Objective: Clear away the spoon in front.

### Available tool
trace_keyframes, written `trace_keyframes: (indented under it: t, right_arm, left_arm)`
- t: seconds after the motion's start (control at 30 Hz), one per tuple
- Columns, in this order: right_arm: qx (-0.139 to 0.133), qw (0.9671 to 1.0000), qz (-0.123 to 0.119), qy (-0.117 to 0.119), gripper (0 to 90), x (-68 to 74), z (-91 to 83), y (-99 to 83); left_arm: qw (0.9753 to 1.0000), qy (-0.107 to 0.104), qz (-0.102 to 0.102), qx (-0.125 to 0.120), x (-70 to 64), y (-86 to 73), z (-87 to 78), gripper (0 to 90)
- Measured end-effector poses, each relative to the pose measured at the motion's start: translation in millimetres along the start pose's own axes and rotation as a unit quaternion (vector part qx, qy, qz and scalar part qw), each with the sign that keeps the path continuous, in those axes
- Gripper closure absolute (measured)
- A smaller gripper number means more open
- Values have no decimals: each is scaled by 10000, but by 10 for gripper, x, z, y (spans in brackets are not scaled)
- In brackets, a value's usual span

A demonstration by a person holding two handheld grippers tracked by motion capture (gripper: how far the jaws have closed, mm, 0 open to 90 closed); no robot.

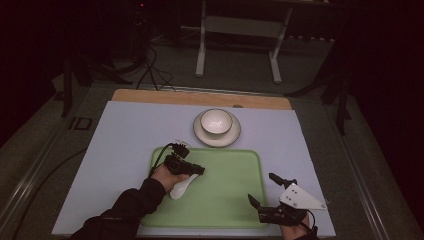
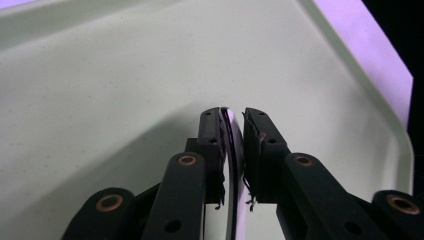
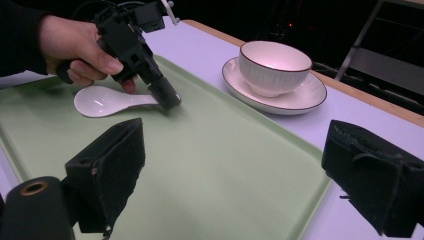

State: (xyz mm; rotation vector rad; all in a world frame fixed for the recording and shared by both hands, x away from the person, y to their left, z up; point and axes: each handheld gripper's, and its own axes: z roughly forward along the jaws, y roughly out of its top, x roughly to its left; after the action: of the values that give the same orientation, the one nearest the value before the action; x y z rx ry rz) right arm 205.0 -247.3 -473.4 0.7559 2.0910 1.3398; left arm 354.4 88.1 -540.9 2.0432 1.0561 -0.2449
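Observation:
A white spoon (image 1: 179, 191) lies on the green tray (image 1: 235, 200), its bowl end toward the person. My left gripper (image 1: 200, 170) is shut on the spoon's handle, and the thin white handle (image 2: 233, 145) shows edge-on between the jaws. From the right gripper view, the left gripper (image 3: 170, 100) pinches the handle end of the spoon (image 3: 100, 102) low over the tray (image 3: 225, 190). My right gripper (image 1: 262, 187) stands wide open at the tray's front right corner, nothing between its fingers.
A white bowl (image 1: 216, 121) sits on a white saucer (image 1: 202, 134) just beyond the tray's far edge. A lilac mat (image 1: 125, 130) covers the table. A metal stand (image 1: 200, 55) stands on the floor behind the table.

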Motion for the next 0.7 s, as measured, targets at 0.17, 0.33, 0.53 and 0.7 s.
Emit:
trace_keyframes:
  t: [0.17, 0.33, 0.53, 0.7]
  right_arm:
    - [0, 10000, 5, 12, 103, 0, -1, 0]
    - [2, 10000, -7, 32, 103, 5, 6, 1]
    - [-12, 10000, -11, 8, 123, 5, 1, 2]
    - [-29, 10000, -17, -4, 123, 9, -1, 6]
  left_arm:
    - [9997, 203, 103, 16, 26, -19, 9, 716]
    - [9992, 364, 178, -27, 26, -2, -28, 648]
    - [9991, 250, 345, -37, -69, 31, -133, 776]
    - [9975, 163, 614, 325, -183, 17, -64, 890]
